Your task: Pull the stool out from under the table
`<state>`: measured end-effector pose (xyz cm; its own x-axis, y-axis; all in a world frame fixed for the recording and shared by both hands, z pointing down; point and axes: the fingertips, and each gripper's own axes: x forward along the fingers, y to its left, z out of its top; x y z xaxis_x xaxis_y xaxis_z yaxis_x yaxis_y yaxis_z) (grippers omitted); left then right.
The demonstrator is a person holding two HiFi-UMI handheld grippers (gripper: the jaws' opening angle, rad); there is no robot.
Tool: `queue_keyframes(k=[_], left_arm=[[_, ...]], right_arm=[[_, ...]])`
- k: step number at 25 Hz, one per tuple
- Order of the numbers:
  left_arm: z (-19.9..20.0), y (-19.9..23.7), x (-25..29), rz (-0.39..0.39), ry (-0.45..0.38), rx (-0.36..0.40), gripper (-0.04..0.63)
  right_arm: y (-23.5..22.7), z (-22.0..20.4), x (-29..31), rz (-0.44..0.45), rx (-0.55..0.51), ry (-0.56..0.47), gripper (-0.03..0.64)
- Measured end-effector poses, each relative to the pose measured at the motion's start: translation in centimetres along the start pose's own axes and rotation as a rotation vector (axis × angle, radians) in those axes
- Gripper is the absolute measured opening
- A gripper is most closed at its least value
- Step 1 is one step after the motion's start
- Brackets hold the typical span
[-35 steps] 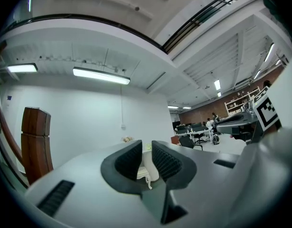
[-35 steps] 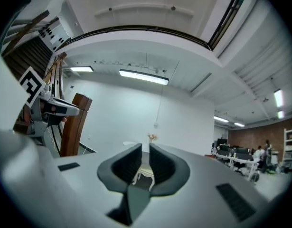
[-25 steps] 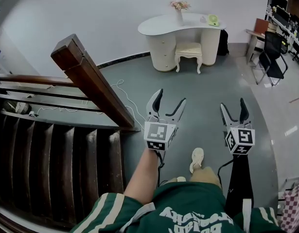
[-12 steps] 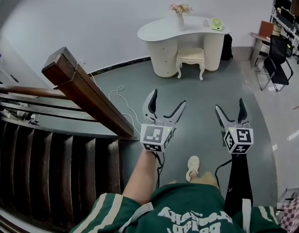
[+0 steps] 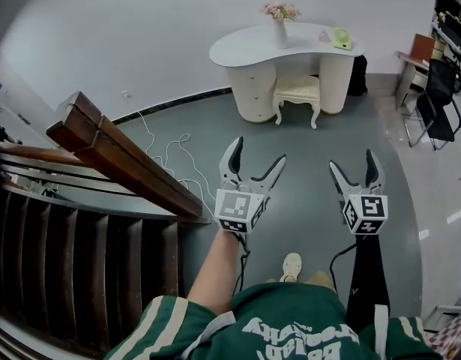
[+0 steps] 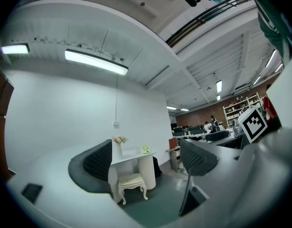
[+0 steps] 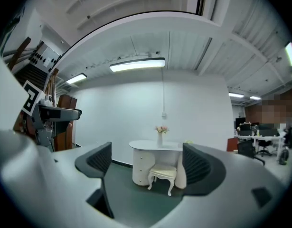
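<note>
A: Where is the stool (image 5: 297, 90)?
B: Far ahead of us, tucked into the recess of the table (image 5: 245, 47). We cannot see its far legs.
A: And our grippers?
B: Near us, well apart from it. The left gripper (image 5: 258, 152) and right gripper (image 5: 353, 162) have just been opening. Both sets of jaws stand wide with nothing between them.
A: What's at the table's right end?
B: A small green thing (image 5: 341, 38), too small for us to name.
</note>
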<state>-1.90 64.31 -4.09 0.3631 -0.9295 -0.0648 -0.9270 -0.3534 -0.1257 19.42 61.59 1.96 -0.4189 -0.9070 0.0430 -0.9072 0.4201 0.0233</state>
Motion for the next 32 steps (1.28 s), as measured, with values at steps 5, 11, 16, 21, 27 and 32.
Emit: queue_keyframes(k=[5, 11, 16, 21, 27, 32], left_arm=[[-1.1, 0.0, 4.9, 0.003, 0.021, 0.006, 0.439], [-2.3, 0.2, 8.6, 0.017, 0.029, 0.004, 0.437], [-2.5, 1.0, 10.3, 0.031, 0.036, 0.0, 0.437], [-2.4, 1.1, 11.7, 0.037, 0.04, -0.003, 0.437], [-2.8, 2.9, 14.1, 0.044, 0.039, 0.012, 0.437], [-3.8, 4.3, 16.9, 0.033, 0.035, 0.006, 0.437]], right_arm=[[-3.2, -0.7, 4.0, 0.018, 0.007, 0.006, 0.471], [-5.8, -1.3, 7.4, 0.032, 0.01, 0.005, 0.469], [-6.6, -1.5, 9.2, 0.053, 0.007, 0.003, 0.465], [-8.2, -0.7, 10.4, 0.051, 0.021, -0.019, 0.456], [-8.8, -0.6, 12.5, 0.05, 0.003, -0.028, 0.451], [-10.1, -1.1, 14.9, 0.031, 0.0, -0.026, 0.449]])
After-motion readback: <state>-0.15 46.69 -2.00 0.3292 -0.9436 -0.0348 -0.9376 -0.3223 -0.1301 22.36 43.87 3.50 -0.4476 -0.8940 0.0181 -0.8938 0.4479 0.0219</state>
